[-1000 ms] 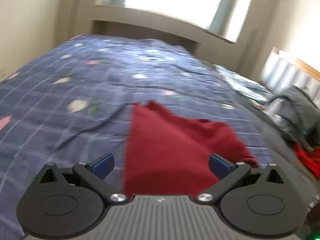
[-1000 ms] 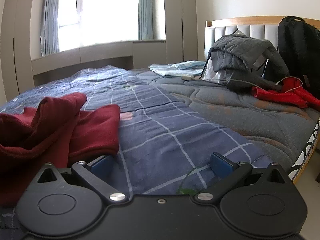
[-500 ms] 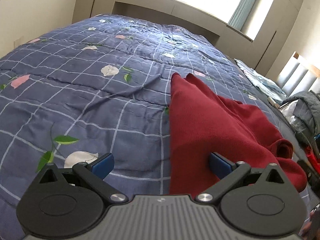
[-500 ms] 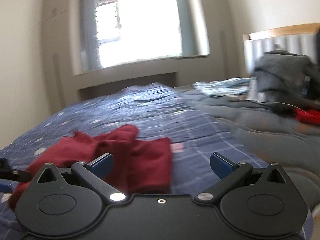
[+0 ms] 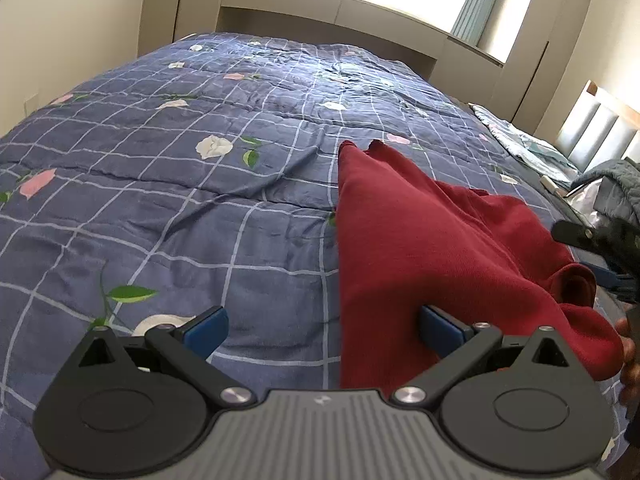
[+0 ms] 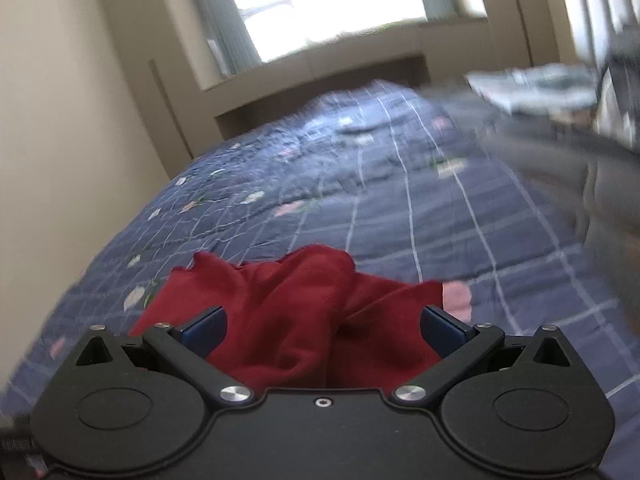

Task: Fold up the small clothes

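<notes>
A dark red garment point(image 5: 432, 248) lies rumpled on the blue checked bedspread point(image 5: 200, 184), with a straight left edge and a bunched roll at its right. My left gripper point(image 5: 323, 326) hangs open over that left edge, its right blue pad above the red cloth and its left pad above the bedspread. In the right wrist view the same red garment point(image 6: 296, 312) sits crumpled just ahead of my right gripper point(image 6: 323, 324), which is open with nothing held. The right gripper point(image 5: 600, 252) also shows at the right edge of the left wrist view, beside the garment's bunched end.
The flowered bedspread point(image 6: 380, 200) stretches toward a window ledge point(image 5: 340, 12). A grey jacket point(image 5: 616, 188) and a light blue folded cloth point(image 5: 532, 148) lie at the bed's right near the headboard point(image 5: 596, 128). A hand point(image 5: 630, 364) shows at the right edge. Wall stands on the left.
The right gripper swung left and down, from facing the headboard to hovering right over the red garment. The left view shifted slightly, and the right gripper came into it.
</notes>
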`<state>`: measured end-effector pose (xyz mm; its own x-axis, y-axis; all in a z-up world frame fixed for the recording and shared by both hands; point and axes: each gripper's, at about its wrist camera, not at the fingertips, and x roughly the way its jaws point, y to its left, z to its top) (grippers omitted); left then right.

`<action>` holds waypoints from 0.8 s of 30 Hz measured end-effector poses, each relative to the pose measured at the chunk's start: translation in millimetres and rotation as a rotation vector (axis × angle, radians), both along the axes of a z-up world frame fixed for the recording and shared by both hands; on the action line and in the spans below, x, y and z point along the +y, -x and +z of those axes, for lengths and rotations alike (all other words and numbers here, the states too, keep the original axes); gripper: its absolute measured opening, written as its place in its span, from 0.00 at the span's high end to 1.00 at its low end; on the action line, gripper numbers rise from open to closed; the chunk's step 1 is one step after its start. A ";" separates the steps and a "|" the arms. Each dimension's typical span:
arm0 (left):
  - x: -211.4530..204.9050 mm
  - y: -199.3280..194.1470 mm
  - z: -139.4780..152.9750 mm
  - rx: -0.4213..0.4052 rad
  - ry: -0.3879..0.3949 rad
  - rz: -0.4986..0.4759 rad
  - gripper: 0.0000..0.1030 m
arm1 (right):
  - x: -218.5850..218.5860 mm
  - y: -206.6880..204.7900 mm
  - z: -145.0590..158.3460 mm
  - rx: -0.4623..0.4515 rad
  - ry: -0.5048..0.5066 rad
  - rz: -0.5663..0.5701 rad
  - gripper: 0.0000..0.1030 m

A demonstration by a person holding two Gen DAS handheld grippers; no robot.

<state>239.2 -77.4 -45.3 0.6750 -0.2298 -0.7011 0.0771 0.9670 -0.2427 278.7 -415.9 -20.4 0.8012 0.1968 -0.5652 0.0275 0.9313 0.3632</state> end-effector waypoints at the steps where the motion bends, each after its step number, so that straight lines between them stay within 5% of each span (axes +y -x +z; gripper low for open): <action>1: -0.3 0.3 0.3 -0.002 -0.003 -0.002 0.00 | -3.6 -3.1 -3.4 0.010 -0.030 -0.004 0.02; 7: -1.4 0.9 0.2 -0.008 -0.011 -0.005 0.00 | -13.9 -3.8 -20.1 0.036 -0.159 -0.035 0.38; 9: -1.5 1.4 0.5 -0.008 -0.011 -0.007 0.00 | -13.1 -2.2 -21.1 0.029 -0.176 -0.023 0.63; 11: -0.8 1.1 1.2 -0.004 -0.007 -0.006 0.01 | -10.6 -1.0 -22.4 0.030 -0.189 -0.005 0.77; 15: 2.1 1.2 6.6 -0.009 0.029 -0.024 0.00 | -9.6 5.3 -19.4 -0.013 -0.177 -0.005 0.93; 21: 10.9 -2.3 26.0 -0.057 0.181 -0.028 0.00 | -19.9 24.8 2.7 -0.138 -0.142 -0.035 0.95; 24: 3.1 -10.7 31.1 -0.067 0.156 -0.032 0.00 | -31.4 35.0 9.9 -0.169 -0.112 -0.060 0.95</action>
